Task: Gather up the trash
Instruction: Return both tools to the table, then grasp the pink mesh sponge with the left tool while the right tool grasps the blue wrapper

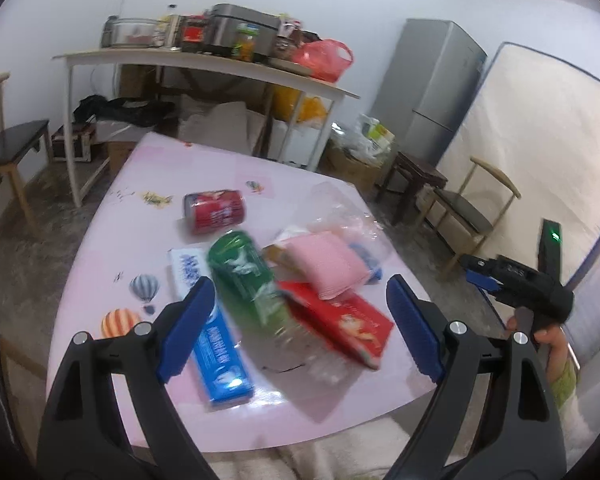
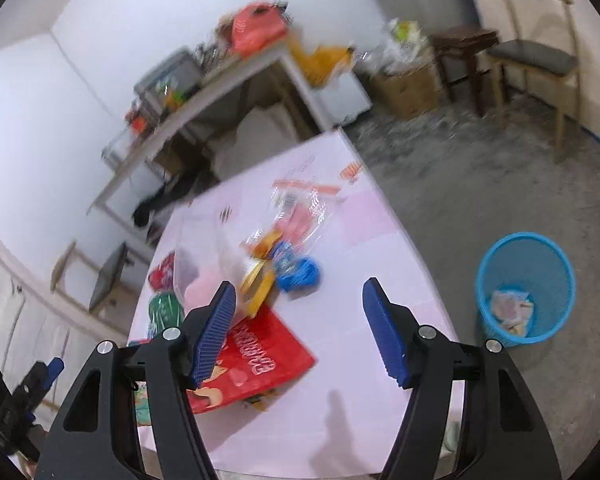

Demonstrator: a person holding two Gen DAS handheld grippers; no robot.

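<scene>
The green-labelled clear plastic bottle (image 1: 256, 280) is smeared by motion blur, so its lower end and label print cannot be read. In the right wrist view only a sliver of that bottle shows behind the left blue finger pad (image 2: 214, 332), which also covers a corner of the flat red printed packet (image 2: 256, 364). The crumpled paper inside the blue mesh wastebasket (image 2: 526, 288) is too small to identify.

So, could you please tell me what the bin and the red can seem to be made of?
Bin: probably blue plastic mesh, since its wall shows a fine see-through grid. Red can: likely glossy printed metal, judging by its silvery rim.
</scene>
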